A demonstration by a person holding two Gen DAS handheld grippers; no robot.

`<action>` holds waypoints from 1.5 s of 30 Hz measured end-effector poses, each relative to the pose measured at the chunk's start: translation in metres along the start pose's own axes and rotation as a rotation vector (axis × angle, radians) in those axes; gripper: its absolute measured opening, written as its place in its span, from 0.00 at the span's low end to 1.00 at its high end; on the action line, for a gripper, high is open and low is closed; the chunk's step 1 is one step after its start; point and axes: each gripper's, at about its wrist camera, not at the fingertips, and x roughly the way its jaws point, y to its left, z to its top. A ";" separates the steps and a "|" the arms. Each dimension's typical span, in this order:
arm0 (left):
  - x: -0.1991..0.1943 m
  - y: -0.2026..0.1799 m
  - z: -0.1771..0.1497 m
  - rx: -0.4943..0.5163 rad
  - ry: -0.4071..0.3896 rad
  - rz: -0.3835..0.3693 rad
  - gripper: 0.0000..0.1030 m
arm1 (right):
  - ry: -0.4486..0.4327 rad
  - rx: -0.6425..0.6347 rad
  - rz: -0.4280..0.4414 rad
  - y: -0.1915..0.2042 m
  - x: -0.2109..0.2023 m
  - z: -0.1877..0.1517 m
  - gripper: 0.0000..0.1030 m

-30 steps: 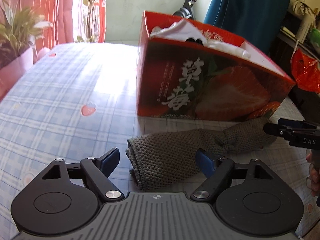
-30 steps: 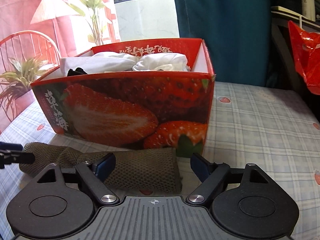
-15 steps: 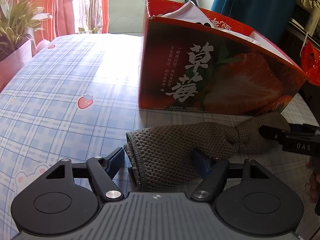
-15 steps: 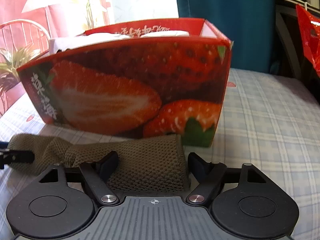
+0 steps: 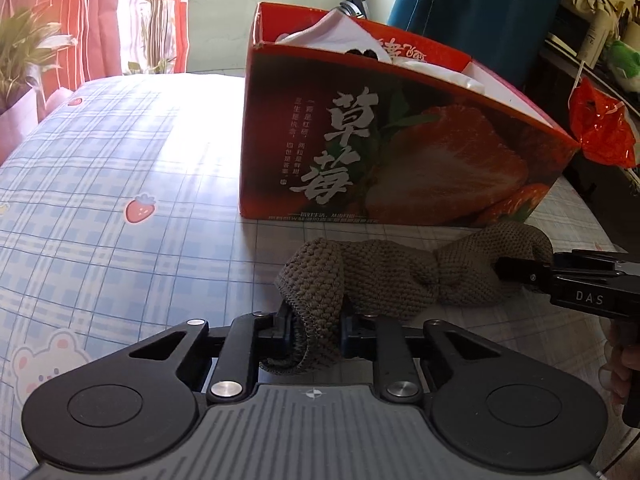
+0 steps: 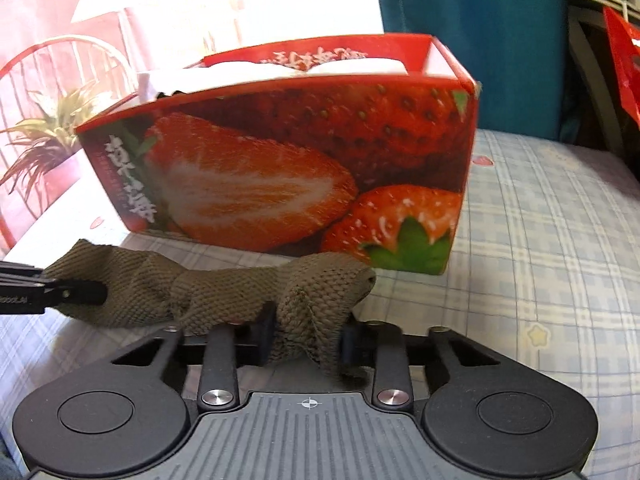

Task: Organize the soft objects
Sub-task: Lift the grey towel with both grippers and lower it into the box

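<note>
An olive knitted cloth (image 5: 380, 276) (image 6: 224, 292) lies bunched on the checked tablecloth in front of a red strawberry box (image 5: 400, 152) (image 6: 304, 160). My left gripper (image 5: 316, 332) is closing, and its pads squeeze the cloth's left end. My right gripper (image 6: 308, 340) is closing too, pinching the cloth's right end. Each gripper shows from the side in the other's view: the right gripper (image 5: 508, 270) at the far right, the left gripper (image 6: 92, 294) at the far left. White fabric (image 5: 340, 32) (image 6: 320, 68) fills the box.
The checked tablecloth (image 5: 120, 168) (image 6: 540, 240) spreads left of the box and to its right. A potted plant (image 5: 24, 60) and red curtains stand past the table's far left edge. A red plastic bag (image 5: 604, 128) hangs at the right, by a teal curtain (image 6: 472, 24).
Both grippers went from wide open around the cloth's ends to closed on them. The cloth has bunched up and risen at both ends.
</note>
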 end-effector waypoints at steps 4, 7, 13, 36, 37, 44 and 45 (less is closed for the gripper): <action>-0.019 -0.002 0.005 0.013 -0.055 0.002 0.19 | -0.022 -0.009 0.034 0.004 -0.016 0.007 0.20; -0.041 -0.005 0.014 0.029 -0.118 -0.007 0.19 | -0.058 -0.028 0.059 0.005 -0.035 0.015 0.19; -0.085 -0.015 0.040 0.061 -0.245 -0.039 0.19 | -0.182 -0.065 0.089 0.002 -0.076 0.043 0.19; 0.030 -0.050 0.171 0.210 -0.075 0.033 0.19 | -0.141 -0.091 -0.122 -0.007 0.024 0.154 0.18; 0.036 -0.050 0.172 0.220 -0.055 0.040 0.19 | -0.119 -0.099 -0.125 -0.006 0.031 0.154 0.18; 0.069 -0.041 0.182 0.241 0.049 0.064 0.20 | 0.030 -0.123 -0.136 -0.002 0.061 0.163 0.18; 0.068 -0.043 0.181 0.244 0.056 0.066 0.20 | 0.051 -0.120 -0.134 -0.003 0.065 0.163 0.18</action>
